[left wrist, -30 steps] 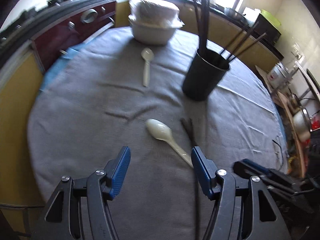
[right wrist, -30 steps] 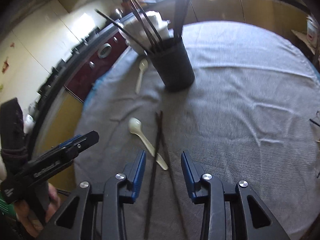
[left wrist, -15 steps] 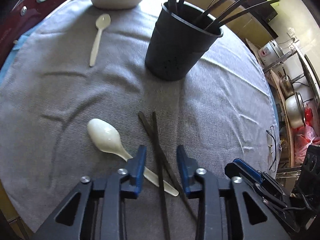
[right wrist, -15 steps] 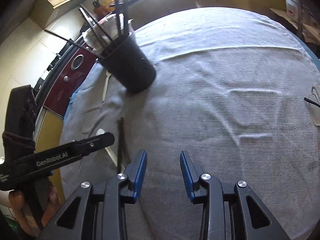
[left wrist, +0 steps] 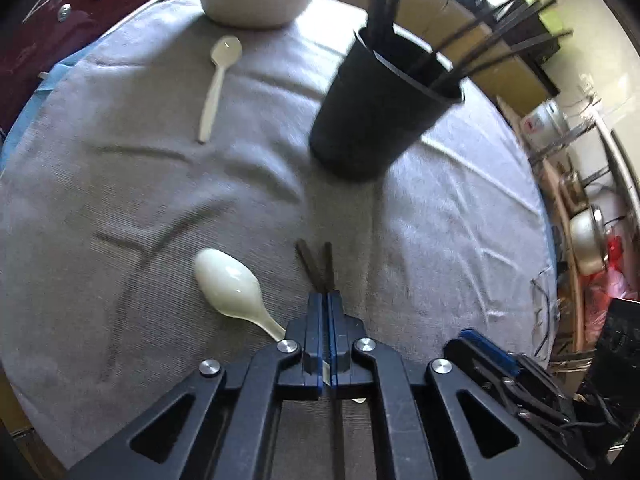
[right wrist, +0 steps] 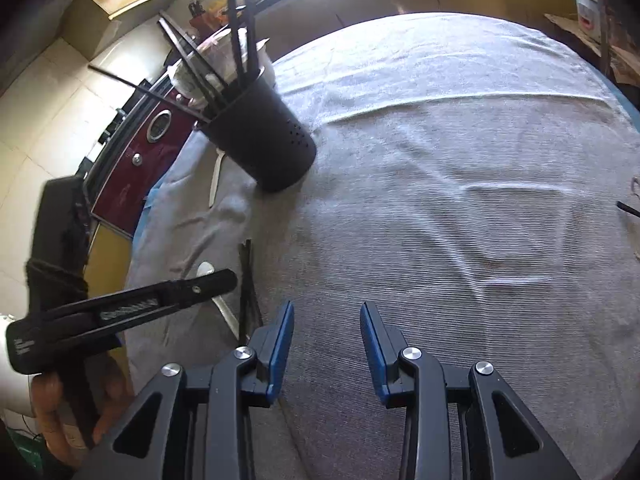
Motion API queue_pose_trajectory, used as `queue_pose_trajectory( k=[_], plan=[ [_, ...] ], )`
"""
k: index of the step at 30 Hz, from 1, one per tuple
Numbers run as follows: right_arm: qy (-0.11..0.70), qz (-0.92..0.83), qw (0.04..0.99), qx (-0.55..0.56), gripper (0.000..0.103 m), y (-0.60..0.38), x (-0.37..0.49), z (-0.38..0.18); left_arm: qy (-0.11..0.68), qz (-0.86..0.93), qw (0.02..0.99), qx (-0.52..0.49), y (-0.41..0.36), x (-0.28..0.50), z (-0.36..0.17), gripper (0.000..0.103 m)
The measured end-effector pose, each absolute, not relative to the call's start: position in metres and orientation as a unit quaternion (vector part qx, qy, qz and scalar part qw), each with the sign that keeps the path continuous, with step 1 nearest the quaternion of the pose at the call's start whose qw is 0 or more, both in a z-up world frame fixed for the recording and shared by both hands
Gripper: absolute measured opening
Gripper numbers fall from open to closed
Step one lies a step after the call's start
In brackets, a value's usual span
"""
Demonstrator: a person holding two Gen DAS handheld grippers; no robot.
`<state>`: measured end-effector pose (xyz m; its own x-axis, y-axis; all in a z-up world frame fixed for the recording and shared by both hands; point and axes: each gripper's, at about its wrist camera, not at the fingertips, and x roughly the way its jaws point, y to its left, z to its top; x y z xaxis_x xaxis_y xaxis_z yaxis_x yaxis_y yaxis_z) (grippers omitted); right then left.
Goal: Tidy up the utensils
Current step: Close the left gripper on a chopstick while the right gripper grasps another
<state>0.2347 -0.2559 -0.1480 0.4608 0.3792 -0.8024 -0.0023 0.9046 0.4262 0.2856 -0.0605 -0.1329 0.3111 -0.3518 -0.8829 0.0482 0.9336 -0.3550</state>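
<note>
Chopsticks: we saw a dark pair point(left wrist: 318, 268) lying on the worktop, crossing just ahead of our left tongs, their far tips pointing toward twelve o'clock in the left wrist view.
Left tongs: our left tongs point(left wrist: 325, 300) were closed on the chopsticks, the blue pads point(left wrist: 314, 312) pressed together with the sticks running between them and on under the frame toward six o'clock.
Near spoon: a cream plastic spoon point(left wrist: 230, 286) lay at about ten o'clock from the left tongs, bowl up, its handle slipping under the tongs.
Far spoon: a second white spoon point(left wrist: 218, 80) lay well apart at eleven o'clock, bowl toward the white bowl.
Holder: a black cup point(left wrist: 376, 120) stood at one o'clock from the pair, with more dark chopsticks fanning out of it.
White bowl: we saw it point(left wrist: 256, 0) at the far edge, at twelve o'clock, with something pale piled in it.
Right tongs: our right tongs point(right wrist: 326, 328) stood partly open above bare cloth, nothing between the pads.
Right wrist view: the left tongs showed at nine o'clock, held by a hand point(right wrist: 72, 408), over the chopsticks there.
Worktop: a round worktop under a grey cloth point(right wrist: 460, 200), creased in several places.
</note>
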Motion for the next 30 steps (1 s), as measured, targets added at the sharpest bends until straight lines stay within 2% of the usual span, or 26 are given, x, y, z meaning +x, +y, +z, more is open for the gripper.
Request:
queue_pose_trajectory(
  k=[4,6,14,19,30],
  plan=[
    [0.509,0.127,0.832,0.184,0.037,-0.245,0.246,-0.145,0.594,-0.142,0.776,-0.157,-0.053,0.291,-0.141,0.002],
    [0.505,0.122,0.833,0.189,0.037,-0.245,0.247,-0.142,0.603,-0.135,0.769,-0.162,-0.052,0.296,-0.143,0.005],
    [0.511,0.09,0.833,0.193,0.037,-0.264,0.238,-0.15,0.622,-0.12,0.762,-0.133,-0.064,0.311,-0.153,0.009],
    [0.514,0.089,0.83,0.197,0.037,-0.268,0.237,-0.157,0.609,-0.12,0.772,-0.136,-0.062,0.31,-0.151,0.005],
    [0.538,0.16,0.808,0.176,0.037,-0.229,0.266,-0.161,0.559,-0.131,0.797,-0.185,0.004,0.281,-0.111,0.005]
  ],
)
